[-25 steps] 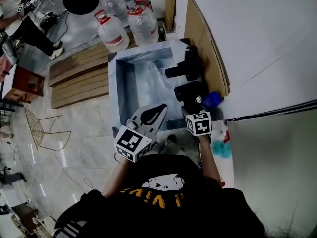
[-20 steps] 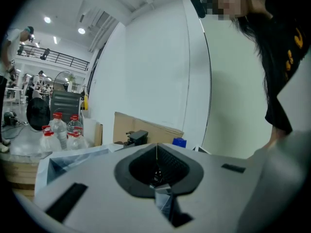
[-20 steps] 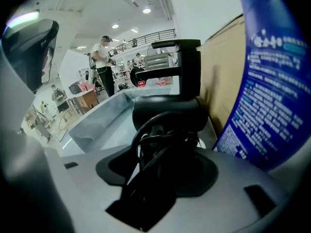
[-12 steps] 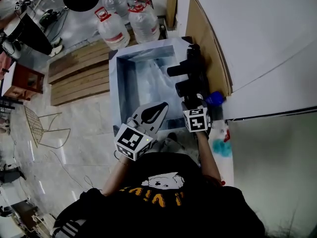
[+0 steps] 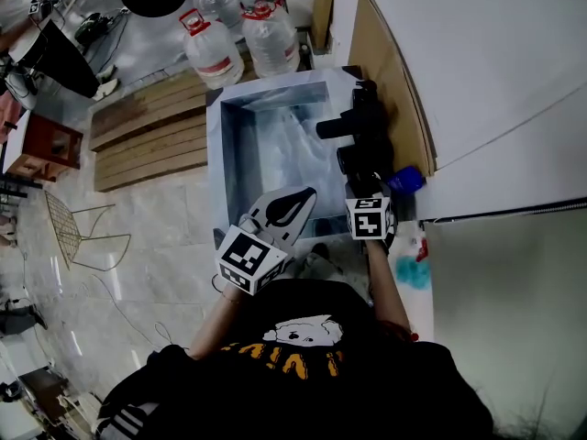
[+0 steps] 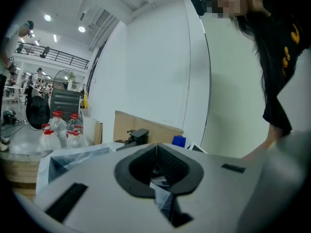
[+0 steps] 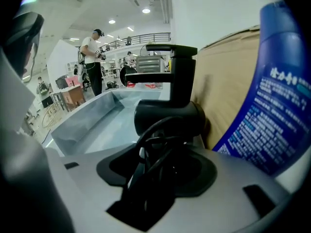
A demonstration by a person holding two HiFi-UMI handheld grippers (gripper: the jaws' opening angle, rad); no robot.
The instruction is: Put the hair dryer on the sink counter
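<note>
The black hair dryer lies over the sink's right rim, just in front of the black faucet. My right gripper is shut on its handle end. In the right gripper view the dryer's barrel and its coiled cord fill the gap at my right gripper. Its jaws have just been closing a little on them. My left gripper hovers over the basin's near edge, shut and empty. In the left gripper view, the left gripper has its tips together.
The white sink basin is lined with clear plastic. A blue bottle stands right of the dryer, against a cardboard sheet. Water jugs and wooden planks lie beyond. A person stands far off.
The right gripper tilted slightly and kept hold of the dryer beside the faucet. The left gripper stayed put.
</note>
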